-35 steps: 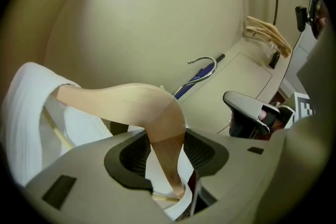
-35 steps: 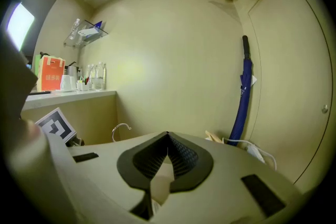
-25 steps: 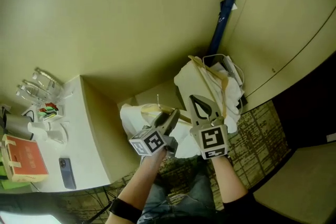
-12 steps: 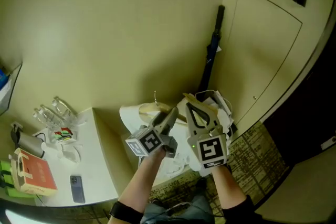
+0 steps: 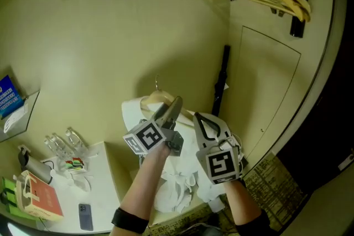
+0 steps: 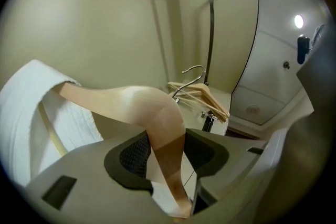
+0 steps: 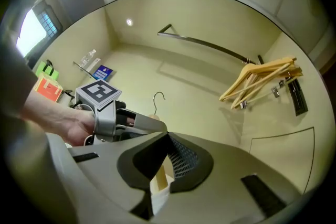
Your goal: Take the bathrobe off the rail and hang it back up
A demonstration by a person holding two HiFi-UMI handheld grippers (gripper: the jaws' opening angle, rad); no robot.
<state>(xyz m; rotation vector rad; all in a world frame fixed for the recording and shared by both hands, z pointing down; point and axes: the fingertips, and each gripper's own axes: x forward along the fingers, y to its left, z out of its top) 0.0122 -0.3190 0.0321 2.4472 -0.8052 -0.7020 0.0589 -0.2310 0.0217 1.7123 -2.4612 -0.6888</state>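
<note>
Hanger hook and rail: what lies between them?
Only bare wall, seen in the right gripper view; the hook sits below the rail, not yet on it.

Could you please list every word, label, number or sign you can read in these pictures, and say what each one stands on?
Nothing can be read.
Blue card at the left wall: white print, too blurred.
Orange box: marks too small.
Left hand-held gripper and right hand-held gripper: square marker patterns, no words.
</note>
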